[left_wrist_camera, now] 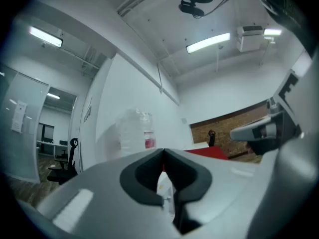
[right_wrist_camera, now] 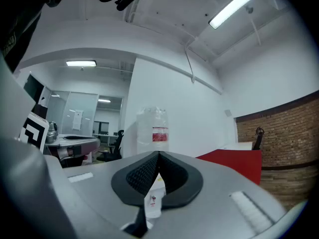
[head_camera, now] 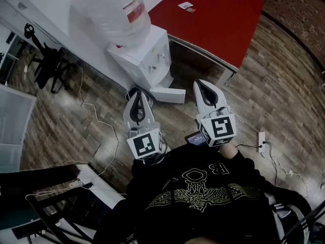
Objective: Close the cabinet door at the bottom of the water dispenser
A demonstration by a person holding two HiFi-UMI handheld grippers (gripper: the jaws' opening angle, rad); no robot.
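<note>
My left tongs [head_camera: 138, 92] are pressed together on nothing, near the foot of the white water dispenser with the clear plastic bottle [head_camera: 144, 60], which stands on the wooden floor [head_camera: 284, 85]. Its white cabinet door [head_camera: 168, 94] hangs open at the bottom. The right tongs [head_camera: 202, 83], also closed tip to tip and empty, sit just right of it. I'd lower them, lay a flat side against the door's free edge, and push steadily until it sits flush.

Only "BO" reads, on the black sweatshirt [head_camera: 203, 197].
</note>
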